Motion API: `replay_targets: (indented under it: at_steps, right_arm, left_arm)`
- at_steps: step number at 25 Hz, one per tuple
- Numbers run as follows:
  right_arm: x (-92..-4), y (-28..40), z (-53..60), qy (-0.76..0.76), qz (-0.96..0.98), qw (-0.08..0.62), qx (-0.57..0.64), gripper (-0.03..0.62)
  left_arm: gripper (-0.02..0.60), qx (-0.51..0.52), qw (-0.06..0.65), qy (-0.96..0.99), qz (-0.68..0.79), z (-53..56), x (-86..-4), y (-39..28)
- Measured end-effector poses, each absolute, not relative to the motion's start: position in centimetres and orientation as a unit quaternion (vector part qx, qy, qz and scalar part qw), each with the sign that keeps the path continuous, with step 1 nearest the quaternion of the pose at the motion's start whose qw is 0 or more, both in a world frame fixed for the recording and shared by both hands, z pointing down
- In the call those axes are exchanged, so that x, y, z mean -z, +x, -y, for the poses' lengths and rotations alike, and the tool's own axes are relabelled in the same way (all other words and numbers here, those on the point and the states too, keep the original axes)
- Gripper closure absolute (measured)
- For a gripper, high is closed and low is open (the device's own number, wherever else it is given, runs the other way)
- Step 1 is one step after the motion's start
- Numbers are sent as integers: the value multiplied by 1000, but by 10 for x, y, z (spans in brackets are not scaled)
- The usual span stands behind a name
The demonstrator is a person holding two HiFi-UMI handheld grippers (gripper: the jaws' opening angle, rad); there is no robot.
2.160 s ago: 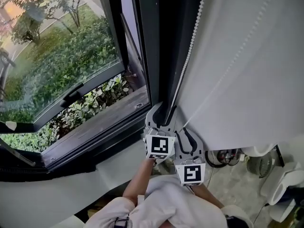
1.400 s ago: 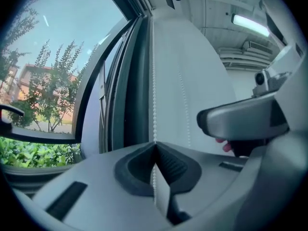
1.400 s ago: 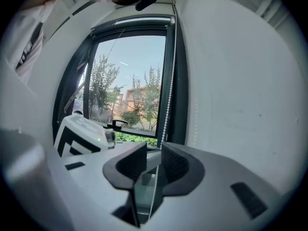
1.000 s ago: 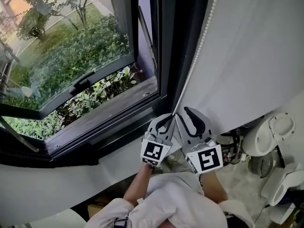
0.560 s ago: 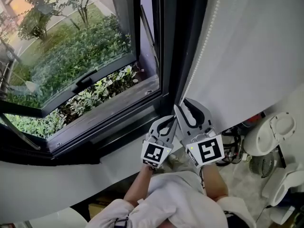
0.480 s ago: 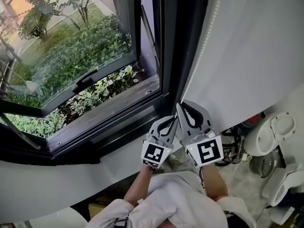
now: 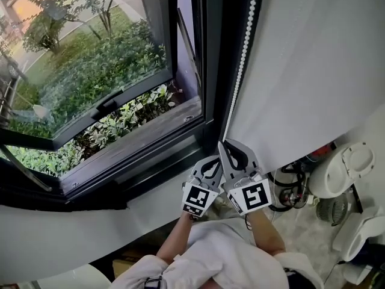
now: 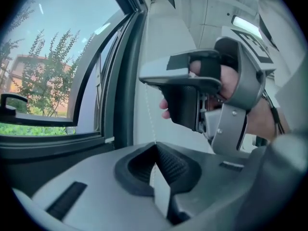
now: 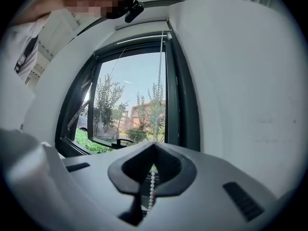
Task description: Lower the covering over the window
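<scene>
At left, open window (image 7: 90,83); right of it, window frame (image 7: 212,71); at far right, blind (image 7: 313,71). Between frame and blind, bead chain (image 7: 242,71) hanging. On its lower end, right claw (image 7: 221,143), jaws just closed; just below-left, left claw (image 7: 213,160), also on chain.

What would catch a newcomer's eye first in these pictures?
The open window fills the left of the head view, with green shrubs outside, and the white roller blind hangs at right. Between them a white bead chain drops to the left gripper and right gripper. They sit side by side at bottom centre, both shut on it, and the right's jaws have just been closing.
</scene>
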State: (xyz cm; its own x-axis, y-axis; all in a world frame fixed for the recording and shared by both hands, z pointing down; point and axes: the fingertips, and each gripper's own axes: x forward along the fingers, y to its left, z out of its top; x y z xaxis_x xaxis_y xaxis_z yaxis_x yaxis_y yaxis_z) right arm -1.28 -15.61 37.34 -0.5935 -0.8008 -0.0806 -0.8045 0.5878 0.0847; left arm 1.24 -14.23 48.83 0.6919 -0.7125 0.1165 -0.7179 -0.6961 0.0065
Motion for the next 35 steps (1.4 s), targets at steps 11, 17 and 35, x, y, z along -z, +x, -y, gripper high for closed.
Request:
replay_targets:
  at_steps: [11,17,35]
  right_arm:
    - [-438,-6,152,-457,-889,-9,-6,599]
    - [-473,1,148,-461,-886,-34,25,600]
    - [-493,8,130,-467,-883,-33,35,599]
  left_arm:
    - [568,-100,59,918,379,125,-543,8]
    - [555,-98,59,920,374,117,-539,-1]
    - [436,15,-45,934,355,124,-381,-3]
